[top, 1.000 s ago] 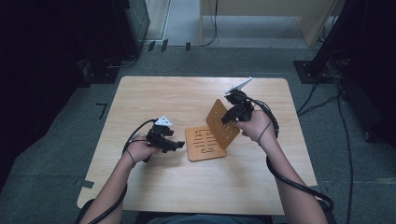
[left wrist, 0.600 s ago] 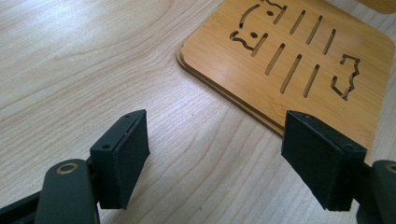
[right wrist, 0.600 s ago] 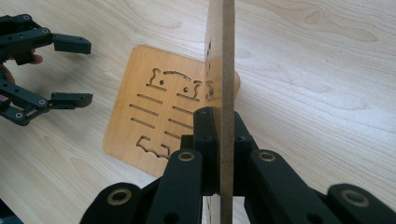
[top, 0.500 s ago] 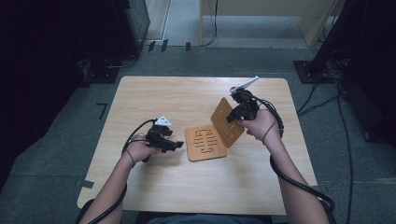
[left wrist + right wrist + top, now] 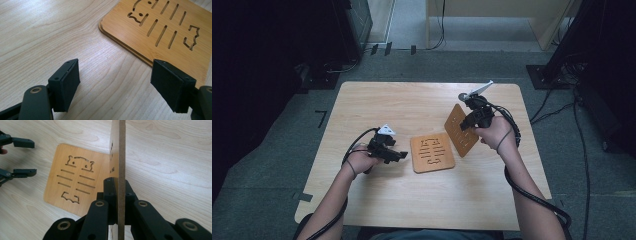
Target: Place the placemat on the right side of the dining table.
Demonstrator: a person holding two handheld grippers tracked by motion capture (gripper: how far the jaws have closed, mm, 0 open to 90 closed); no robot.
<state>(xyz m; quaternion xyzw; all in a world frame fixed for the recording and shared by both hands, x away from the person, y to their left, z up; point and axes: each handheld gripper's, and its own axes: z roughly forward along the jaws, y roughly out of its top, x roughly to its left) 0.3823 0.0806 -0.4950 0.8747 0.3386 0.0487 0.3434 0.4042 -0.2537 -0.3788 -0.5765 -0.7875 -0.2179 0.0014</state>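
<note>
a pale wooden table (image 5: 412, 200) with rounded corners stands on grey carpet (image 5: 272, 165) in a dim room, with dark equipment to the left and right, cables on the floor and a light wooden cabinet (image 5: 492, 20) at the back. on it are two thin square wooden boards with cut-out slots: one board (image 5: 432, 152) lies flat near the middle, and the other board (image 5: 460, 130) is lifted on edge just to its right, clear of the flat one. there are two grippers: the right gripper (image 5: 118, 195) is clamped on the lifted board's edge, while the left gripper (image 5: 115, 82) rests low over the table just left of the flat board, its jaws apart with nothing between them.
</note>
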